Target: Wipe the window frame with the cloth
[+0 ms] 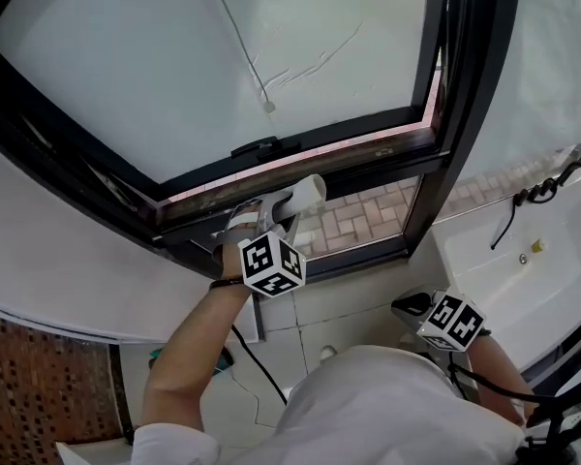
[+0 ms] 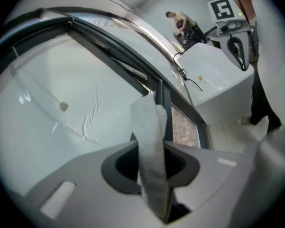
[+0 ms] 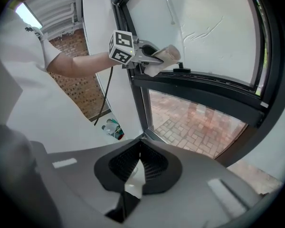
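A dark window frame [image 1: 320,158] runs across the head view, with its crossbar between a white-filmed upper pane and a clear lower pane. My left gripper [image 1: 276,211] is shut on a folded white cloth [image 1: 307,192], held up at that crossbar; whether the cloth touches it I cannot tell. In the left gripper view the cloth [image 2: 147,122] sticks out from between the jaws toward the frame [image 2: 162,95]. My right gripper [image 1: 407,308] hangs low at the right, away from the window. Its jaws [image 3: 139,148] are shut with nothing in them. The right gripper view also catches the left gripper [image 3: 147,55] with the cloth [image 3: 167,56].
A white sink [image 1: 523,269] with a black hose [image 1: 537,197] stands to the right of the window. Bottles [image 3: 113,127] sit on the floor by the wall at the left. A brick wall [image 1: 39,386] lies at the lower left. Brick paving [image 1: 358,216] shows through the lower pane.
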Tool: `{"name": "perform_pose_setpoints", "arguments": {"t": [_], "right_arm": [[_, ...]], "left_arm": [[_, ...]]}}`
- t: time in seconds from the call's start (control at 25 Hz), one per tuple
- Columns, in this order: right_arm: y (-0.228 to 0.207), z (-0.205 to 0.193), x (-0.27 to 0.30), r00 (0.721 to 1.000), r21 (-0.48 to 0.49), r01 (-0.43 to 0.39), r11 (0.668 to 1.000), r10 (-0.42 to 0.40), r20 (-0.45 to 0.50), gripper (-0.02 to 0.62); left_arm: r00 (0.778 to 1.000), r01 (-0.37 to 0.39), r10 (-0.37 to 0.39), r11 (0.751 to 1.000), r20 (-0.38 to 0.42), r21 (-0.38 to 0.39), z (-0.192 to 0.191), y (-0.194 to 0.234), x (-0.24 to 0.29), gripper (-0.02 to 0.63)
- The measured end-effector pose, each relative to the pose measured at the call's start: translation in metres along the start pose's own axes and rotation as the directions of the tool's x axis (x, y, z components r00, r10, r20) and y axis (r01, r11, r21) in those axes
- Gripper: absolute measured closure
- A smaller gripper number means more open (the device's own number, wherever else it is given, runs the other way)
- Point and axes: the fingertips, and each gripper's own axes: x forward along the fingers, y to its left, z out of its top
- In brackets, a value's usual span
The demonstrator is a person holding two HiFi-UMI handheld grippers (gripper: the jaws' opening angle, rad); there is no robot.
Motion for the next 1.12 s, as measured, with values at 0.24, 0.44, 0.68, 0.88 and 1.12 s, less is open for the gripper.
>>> {"name": "perform_pose_setpoints", "arguments": {"t": [0.24,0.44,0.68,0.88,1.12], "right_arm": [[-0.033,-0.025,-0.031,0.999,0.031,0.029,0.999,-0.029,0.013,0.592],[-0.059,-0.049,-0.065,0.998,0.059,0.054,0.997,-0.056,0.025,0.592],[-0.092,-0.095,-0.106,0.994,0.103,0.109,0.989,-0.111,0.015,0.591],[-0.106,-0.133,-0.125,0.993,0.152,0.118,0.981,-0.12,0.004,0.591],[-0.119,-0.154,-0.133,0.994,0.184,0.1,0.978,-0.106,0.02,0.591]], "left_arm": [[0.998,0.003,-0.007,0.998,0.065,0.06,0.107,-0.005,0.055,0.502],[0.998,0.006,-0.013,0.994,0.065,0.105,0.175,-0.012,0.109,0.502],[1.0,0.011,-0.01,0.991,-0.011,0.133,0.211,-0.022,0.17,0.502],[0.996,0.033,-0.018,0.985,-0.089,0.17,0.221,-0.034,0.203,0.502],[0.986,0.073,-0.04,0.975,-0.16,0.209,0.225,-0.055,0.216,0.502]]}}
